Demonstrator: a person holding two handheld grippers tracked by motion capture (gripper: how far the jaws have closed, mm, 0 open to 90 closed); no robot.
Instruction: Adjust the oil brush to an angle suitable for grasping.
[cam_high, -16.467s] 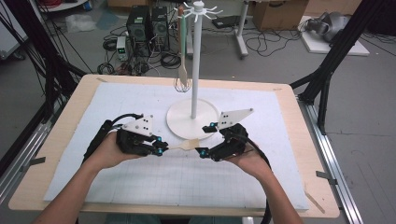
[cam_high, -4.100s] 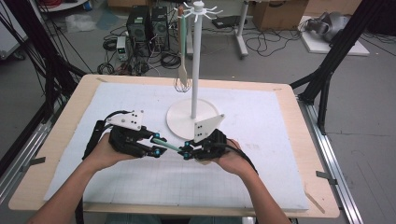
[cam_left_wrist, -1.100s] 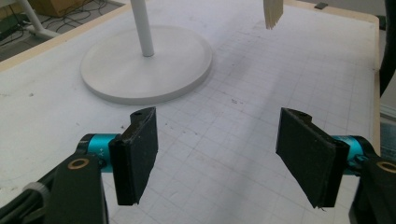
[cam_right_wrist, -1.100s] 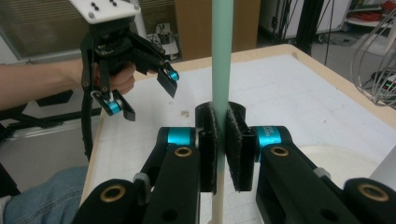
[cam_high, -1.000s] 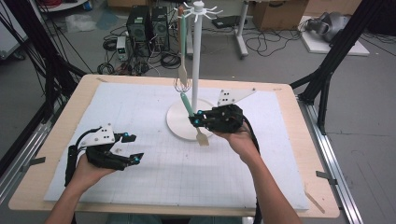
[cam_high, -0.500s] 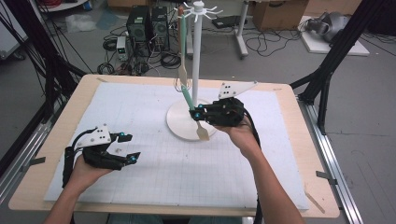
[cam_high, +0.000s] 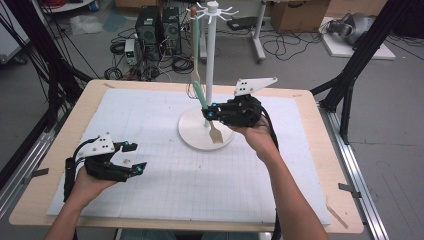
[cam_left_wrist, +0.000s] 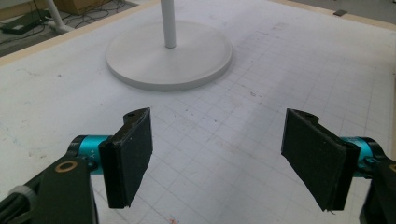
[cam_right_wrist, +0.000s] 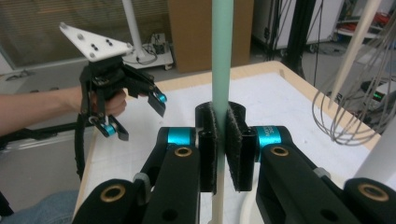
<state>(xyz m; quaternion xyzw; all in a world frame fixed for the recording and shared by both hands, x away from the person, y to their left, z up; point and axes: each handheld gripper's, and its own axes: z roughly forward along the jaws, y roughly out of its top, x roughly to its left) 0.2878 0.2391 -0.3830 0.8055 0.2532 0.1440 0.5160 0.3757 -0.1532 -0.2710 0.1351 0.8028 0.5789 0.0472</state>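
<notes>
spatula (cam_high: 202, 96) clamped in right claw (cam_high: 209, 114) near stand (cam_high: 212, 60); left claw (cam_high: 134, 156) open, empty, low.

Green-handled spatula (cam_high: 204, 102) with pale wooden blade, near-upright above the white stand base (cam_high: 192, 135).

Grey floor (cam_high: 400, 150) beyond my surface (cam_high: 320, 150); cables (cam_high: 295, 42) strewn about, computer towers (cam_high: 160, 27), black frame struts (cam_high: 365, 55).

Spatula (cam_high: 204, 100): matt green silicone handle, wood blade; tool (cam_right_wrist: 219, 149) pads rough black foam; mat (cam_high: 200, 190) matt paper.
</notes>
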